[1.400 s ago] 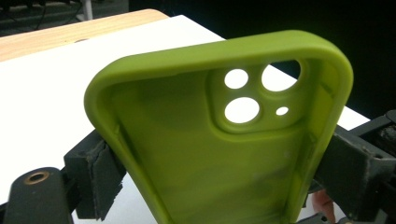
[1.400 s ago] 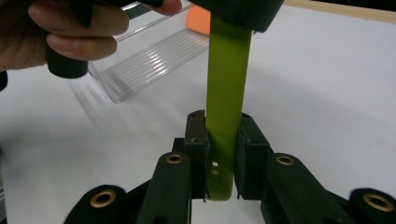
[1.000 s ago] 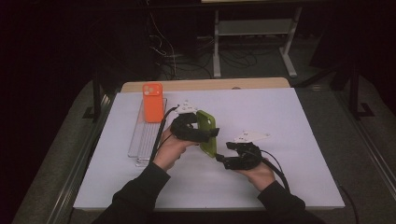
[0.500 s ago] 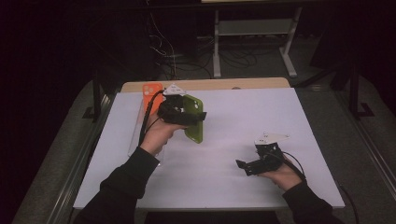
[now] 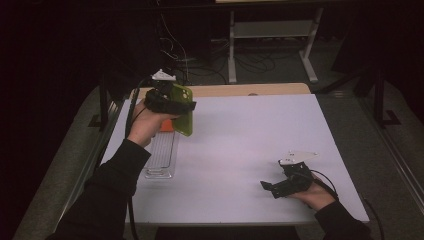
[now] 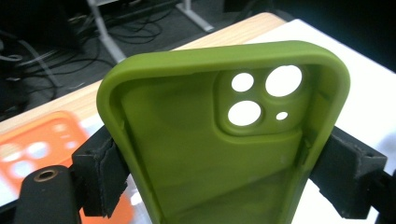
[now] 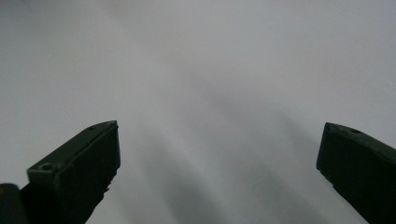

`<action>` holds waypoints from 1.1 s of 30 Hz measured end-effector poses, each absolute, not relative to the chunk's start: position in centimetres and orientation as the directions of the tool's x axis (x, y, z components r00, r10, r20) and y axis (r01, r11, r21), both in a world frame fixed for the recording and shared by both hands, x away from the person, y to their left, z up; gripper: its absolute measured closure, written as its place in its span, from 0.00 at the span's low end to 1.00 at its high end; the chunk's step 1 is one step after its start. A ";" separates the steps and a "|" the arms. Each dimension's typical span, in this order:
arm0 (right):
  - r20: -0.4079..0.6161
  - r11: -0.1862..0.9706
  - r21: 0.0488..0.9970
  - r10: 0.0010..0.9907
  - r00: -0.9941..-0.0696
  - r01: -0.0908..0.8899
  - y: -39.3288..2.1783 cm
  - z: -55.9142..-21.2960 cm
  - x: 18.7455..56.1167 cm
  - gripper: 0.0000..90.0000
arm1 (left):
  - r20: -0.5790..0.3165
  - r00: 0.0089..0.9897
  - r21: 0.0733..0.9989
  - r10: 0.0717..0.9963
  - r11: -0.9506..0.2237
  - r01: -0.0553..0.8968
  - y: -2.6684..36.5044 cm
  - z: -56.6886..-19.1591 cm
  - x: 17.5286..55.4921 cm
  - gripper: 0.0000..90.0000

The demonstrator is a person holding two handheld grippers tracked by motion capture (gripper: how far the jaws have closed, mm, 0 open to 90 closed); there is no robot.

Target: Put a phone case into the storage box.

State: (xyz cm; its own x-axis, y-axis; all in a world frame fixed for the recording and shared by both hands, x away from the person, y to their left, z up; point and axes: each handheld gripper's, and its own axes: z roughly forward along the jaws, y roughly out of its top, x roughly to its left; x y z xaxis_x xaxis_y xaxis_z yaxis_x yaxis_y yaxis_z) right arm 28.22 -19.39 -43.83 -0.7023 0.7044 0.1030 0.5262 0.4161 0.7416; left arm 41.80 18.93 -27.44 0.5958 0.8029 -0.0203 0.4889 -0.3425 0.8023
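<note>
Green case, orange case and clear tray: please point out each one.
Green case (image 6: 196, 163), left gripper view, inner back panel.
Orange case (image 6: 42, 140), left gripper view, back near the camera holes.
Clear tray (image 5: 161, 159), high view, its ribbed floor.

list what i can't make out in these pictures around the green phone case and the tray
- Green phone case: its lower end is cut off by the bottom edge of the left gripper view; in the high view the left gripper covers part of it.
- Orange case: blurred in the left gripper view, partly behind a jaw.
- Clear tray: its far end is hidden by the hand in the high view; any contents are too faint to tell.
</note>
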 end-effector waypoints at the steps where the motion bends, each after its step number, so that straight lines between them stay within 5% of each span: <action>1: 0.103 0.417 0.741 0.704 -0.703 0.526 -19.4 -43.9 28.2 0.00 | -0.017 0.588 0.799 0.809 -0.343 0.494 19.3 -27.3 42.0 0.16; 33: 0.100 0.403 0.749 0.716 -0.691 0.525 -19.5 -43.8 28.3 0.00 | 0.051 0.267 0.705 0.962 -0.224 0.672 22.8 -31.5 47.7 0.16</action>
State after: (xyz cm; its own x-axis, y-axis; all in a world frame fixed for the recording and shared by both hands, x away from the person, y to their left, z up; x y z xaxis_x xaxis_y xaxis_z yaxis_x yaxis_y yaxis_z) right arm 28.34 -19.47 -43.77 -0.6912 0.7158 0.0997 0.5254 0.4029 0.7494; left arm 47.67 22.78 -31.48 0.2669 0.9623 0.0514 0.6724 -0.2242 0.7054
